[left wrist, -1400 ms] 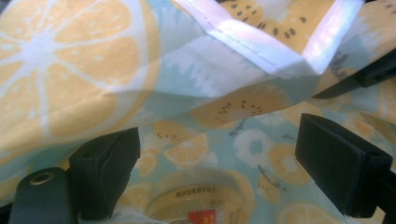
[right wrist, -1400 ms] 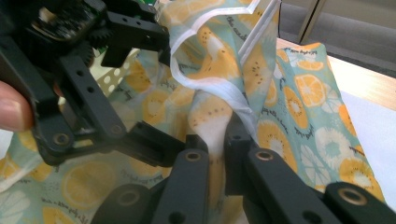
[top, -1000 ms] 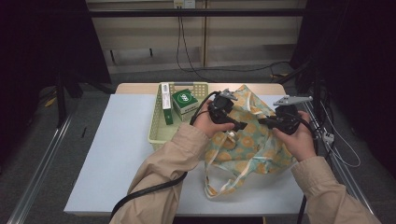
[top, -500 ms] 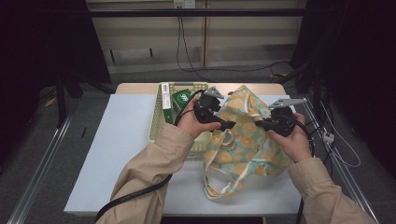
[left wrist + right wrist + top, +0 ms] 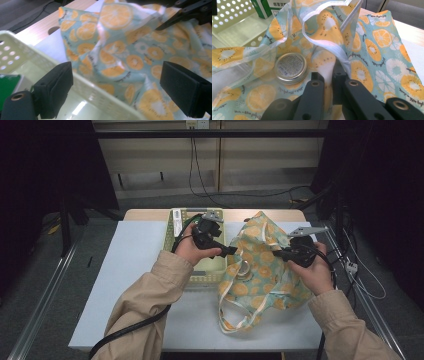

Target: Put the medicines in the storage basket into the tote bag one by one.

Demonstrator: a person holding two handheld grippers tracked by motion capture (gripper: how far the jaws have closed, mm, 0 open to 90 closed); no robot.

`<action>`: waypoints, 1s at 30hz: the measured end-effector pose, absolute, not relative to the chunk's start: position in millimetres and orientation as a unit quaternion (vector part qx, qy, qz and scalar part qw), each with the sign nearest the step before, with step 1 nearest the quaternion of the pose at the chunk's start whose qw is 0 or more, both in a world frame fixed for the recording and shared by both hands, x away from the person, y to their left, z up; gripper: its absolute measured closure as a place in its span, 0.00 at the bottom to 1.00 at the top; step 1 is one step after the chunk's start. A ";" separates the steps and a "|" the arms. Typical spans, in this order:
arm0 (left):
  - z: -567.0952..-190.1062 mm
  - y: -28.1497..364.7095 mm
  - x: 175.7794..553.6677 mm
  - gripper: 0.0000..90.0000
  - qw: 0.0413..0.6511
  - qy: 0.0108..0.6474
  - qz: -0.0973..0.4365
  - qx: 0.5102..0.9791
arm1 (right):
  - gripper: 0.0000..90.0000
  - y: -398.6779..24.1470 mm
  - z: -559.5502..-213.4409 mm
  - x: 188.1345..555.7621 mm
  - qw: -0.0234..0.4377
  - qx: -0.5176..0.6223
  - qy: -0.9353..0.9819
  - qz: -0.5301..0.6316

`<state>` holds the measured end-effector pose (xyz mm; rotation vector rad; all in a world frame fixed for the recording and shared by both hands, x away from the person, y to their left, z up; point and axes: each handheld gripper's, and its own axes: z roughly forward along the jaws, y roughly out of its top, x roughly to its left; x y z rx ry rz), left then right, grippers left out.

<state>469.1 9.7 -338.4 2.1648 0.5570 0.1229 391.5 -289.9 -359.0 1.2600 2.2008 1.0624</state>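
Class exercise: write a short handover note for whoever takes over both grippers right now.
Right gripper: jaws shut on the fruit-print bag, holding its mouth open.
Left gripper: jaws open, nothing held, over the basket rim beside the bag.
Done: a round tin lies inside the bag.
Left: green boxes are in the basket; probably they go in next.

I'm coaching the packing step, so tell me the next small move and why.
Probably lower the open left gripper into the basket to take a green box. The right gripper already pinches the fruit-print bag open, a round tin lies inside, and the left jaws hold nothing.
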 end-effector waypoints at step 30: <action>-357.8 46.6 511.0 0.11 0.423 0.280 0.089 0.857 | 0.99 -293.6 -360.2 391.9 0.192 0.448 0.785 0.383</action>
